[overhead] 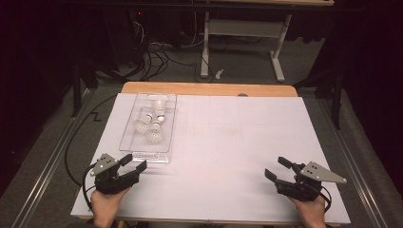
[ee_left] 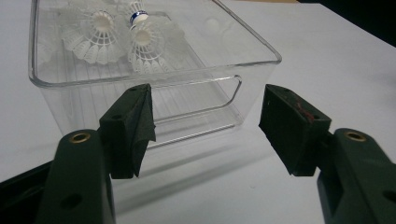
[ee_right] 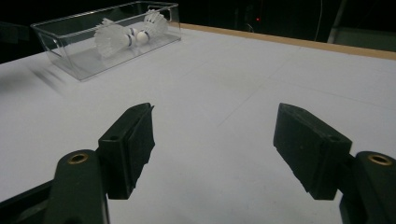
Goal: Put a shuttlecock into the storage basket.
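Observation:
A clear plastic tray [overhead: 128,128] lies on the white table sheet [overhead: 223,142] at the back left, holding three white shuttlecocks [overhead: 153,124]. My left gripper [overhead: 133,162] rests open just in front of the tray's near end, nothing between its jaws. In the left gripper view the tray's near wall [ee_left: 205,100] with its handle cut-out stands right beyond the open left gripper [ee_left: 205,130], shuttlecocks [ee_left: 116,39] behind it. My right gripper [overhead: 278,167] is open at the front right, far from the tray. The right gripper view has the tray [ee_right: 65,51] far off beyond the open right gripper [ee_right: 215,135].
The wooden table edge [overhead: 209,88] runs along the back. Behind it stand a white desk frame [overhead: 242,33] and loose cables [overhead: 152,57] on the floor. Metal rails [overhead: 47,161] run along both sides of the table.

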Action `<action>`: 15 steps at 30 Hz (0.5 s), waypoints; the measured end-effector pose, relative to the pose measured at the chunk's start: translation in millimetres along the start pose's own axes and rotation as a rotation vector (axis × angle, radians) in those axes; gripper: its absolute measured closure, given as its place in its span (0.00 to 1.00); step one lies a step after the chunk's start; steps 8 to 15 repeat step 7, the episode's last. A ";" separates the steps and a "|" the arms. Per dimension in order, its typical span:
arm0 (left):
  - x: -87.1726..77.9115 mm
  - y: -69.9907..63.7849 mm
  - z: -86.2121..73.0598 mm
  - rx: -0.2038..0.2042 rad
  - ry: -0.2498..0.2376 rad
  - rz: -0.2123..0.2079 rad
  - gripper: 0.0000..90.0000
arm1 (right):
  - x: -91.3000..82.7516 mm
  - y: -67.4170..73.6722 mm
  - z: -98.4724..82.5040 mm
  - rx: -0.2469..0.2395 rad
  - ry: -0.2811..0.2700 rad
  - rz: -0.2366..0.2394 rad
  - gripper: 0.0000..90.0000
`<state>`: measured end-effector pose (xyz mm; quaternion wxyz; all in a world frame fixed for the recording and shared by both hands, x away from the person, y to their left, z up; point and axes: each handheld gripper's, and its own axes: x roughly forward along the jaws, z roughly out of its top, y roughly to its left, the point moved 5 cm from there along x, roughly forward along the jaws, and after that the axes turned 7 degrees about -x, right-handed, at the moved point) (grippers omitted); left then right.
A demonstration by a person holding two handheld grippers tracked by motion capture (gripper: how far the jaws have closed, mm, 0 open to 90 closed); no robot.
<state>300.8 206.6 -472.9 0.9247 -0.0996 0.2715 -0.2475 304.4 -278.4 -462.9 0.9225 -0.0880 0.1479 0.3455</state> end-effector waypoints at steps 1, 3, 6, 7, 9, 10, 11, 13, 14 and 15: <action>0.1 0.0 -0.1 -0.001 0.001 0.000 0.40 | 0.0 0.0 0.0 0.000 0.000 0.000 0.32; 0.3 -0.2 -0.2 -0.001 0.001 0.000 0.40 | 0.0 0.0 0.0 -0.001 0.000 0.001 0.32; 0.1 -0.1 0.0 0.000 0.000 0.000 0.40 | 0.1 -0.1 -0.1 0.000 0.000 0.003 0.32; 0.1 -0.1 0.0 0.000 0.000 0.000 0.40 | 0.3 -0.4 -0.1 -0.002 0.000 0.003 0.32; 0.1 -0.1 0.0 0.000 0.000 0.000 0.40 | 0.3 -0.4 -0.1 -0.002 0.000 0.003 0.32; 0.1 -0.1 0.0 0.000 0.000 0.000 0.40 | 0.3 -0.4 -0.1 -0.002 0.000 0.003 0.32; 0.1 -0.1 0.0 0.000 0.000 0.000 0.40 | 0.3 -0.4 -0.1 -0.002 0.000 0.003 0.32; 0.1 -0.1 0.0 0.000 0.000 0.000 0.40 | 0.3 -0.4 -0.1 -0.002 0.000 0.003 0.32; 0.1 -0.1 0.0 0.000 0.000 0.000 0.40 | 0.3 -0.4 -0.1 -0.002 0.000 0.003 0.32; 0.1 -0.1 0.0 0.000 0.000 0.000 0.40 | 0.3 -0.4 -0.1 -0.002 0.000 0.003 0.32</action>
